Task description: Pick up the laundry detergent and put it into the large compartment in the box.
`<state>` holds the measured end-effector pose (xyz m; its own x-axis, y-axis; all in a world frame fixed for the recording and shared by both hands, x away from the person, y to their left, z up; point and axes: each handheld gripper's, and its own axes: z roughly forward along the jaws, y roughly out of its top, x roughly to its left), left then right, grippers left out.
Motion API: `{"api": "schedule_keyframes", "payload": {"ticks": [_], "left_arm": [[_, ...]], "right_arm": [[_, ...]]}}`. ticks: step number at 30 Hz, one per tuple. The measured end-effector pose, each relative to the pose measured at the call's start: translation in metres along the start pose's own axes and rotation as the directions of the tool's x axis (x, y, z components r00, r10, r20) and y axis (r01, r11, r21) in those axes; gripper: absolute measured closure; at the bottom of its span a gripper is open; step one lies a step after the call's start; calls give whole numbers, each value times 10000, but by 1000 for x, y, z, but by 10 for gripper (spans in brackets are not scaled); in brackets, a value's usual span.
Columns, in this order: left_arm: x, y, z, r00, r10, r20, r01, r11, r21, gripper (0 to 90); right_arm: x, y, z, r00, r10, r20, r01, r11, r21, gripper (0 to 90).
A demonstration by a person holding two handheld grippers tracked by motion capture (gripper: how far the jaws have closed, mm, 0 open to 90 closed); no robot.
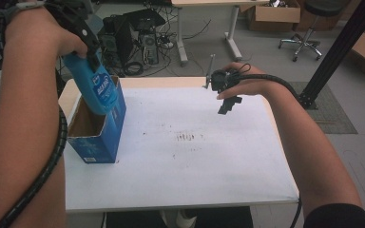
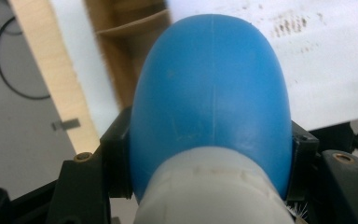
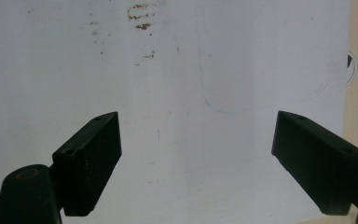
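Note:
My left gripper [image 1: 86,46] is shut on the white-capped end of a blue bottle [image 1: 98,89], which hangs tilted with its lower end inside the open top of a blue cardboard box [image 1: 100,145]. The box stands at the left edge of the white table [image 1: 185,171]. In the left gripper view the blue bottle [image 2: 209,84] sits between the jaws, with the box's brown inside [image 2: 121,42] beyond it. My right gripper [image 1: 228,102] hovers open over the table's far right part. Its jaws in the right gripper view stand wide apart around my right gripper [image 3: 198,149], with nothing between them above the white table [image 3: 168,70].
Small brown marks [image 1: 187,137] dot the table's middle. Behind the table, computer towers and cables [image 1: 138,38] sit on the floor, with a desk leg [image 1: 181,38], an office chair [image 1: 304,40] and cardboard boxes [image 1: 273,12]. A black slanted post [image 1: 337,52] stands at the right.

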<state>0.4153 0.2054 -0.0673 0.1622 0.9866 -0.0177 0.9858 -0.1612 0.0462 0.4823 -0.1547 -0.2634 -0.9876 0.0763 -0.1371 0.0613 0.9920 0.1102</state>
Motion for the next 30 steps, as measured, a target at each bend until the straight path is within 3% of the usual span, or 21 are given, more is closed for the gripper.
{"api": "schedule_keyframes", "payload": {"ticks": [6,11,14,23,30], "left_arm": [[20,-7,-6,9940,-1068,-227,1061,9939,-311,382],[29,-9,-5,9798,-1918,-557,1897,9810,-413,382],[31,-9,-2,9729,-2209,-687,2191,9751,-340,382],[35,-7,13,9709,-2272,-761,2265,9738,-178,381],[39,-5,45,9732,-2198,-674,2212,9751,139,382]], "right_arm": [[0,1,1,10000,-44,-15,44,10000,-64,157],[0,4,3,10000,-81,-37,81,10000,-54,157],[0,5,4,9999,-116,-36,116,9999,-57,157],[0,6,4,9999,-148,-55,148,9999,-55,157],[0,8,8,9999,-149,-70,148,9999,-81,157]]}}
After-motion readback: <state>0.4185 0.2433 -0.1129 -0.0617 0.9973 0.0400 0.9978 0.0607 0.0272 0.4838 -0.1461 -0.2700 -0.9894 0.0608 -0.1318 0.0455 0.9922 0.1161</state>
